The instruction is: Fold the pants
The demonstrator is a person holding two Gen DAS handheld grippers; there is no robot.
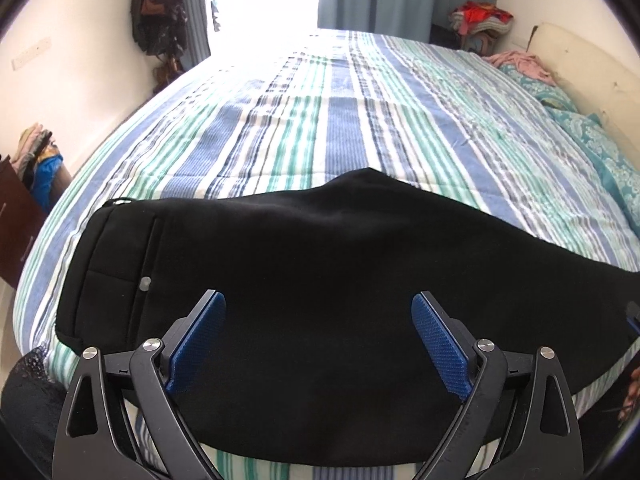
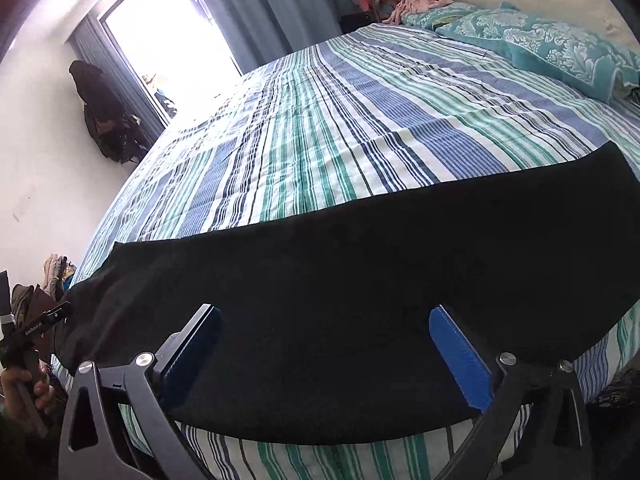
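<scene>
Both wrist views low and close over the bed's (image 1: 344, 112) near edge, facing its far window (image 2: 168, 36)

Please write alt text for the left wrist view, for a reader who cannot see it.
Black pants lie flat along the near edge of a bed with a blue, green and white striped cover. The left tongs are open above them, holding nothing. A bright window and curtains sit behind.

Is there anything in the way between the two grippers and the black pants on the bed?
Nothing visible is in the way. The black pants lie flat along the near edge of the striped bed. The left gripper and the right gripper are both open right over the cloth, with no other thing between them and it.
</scene>
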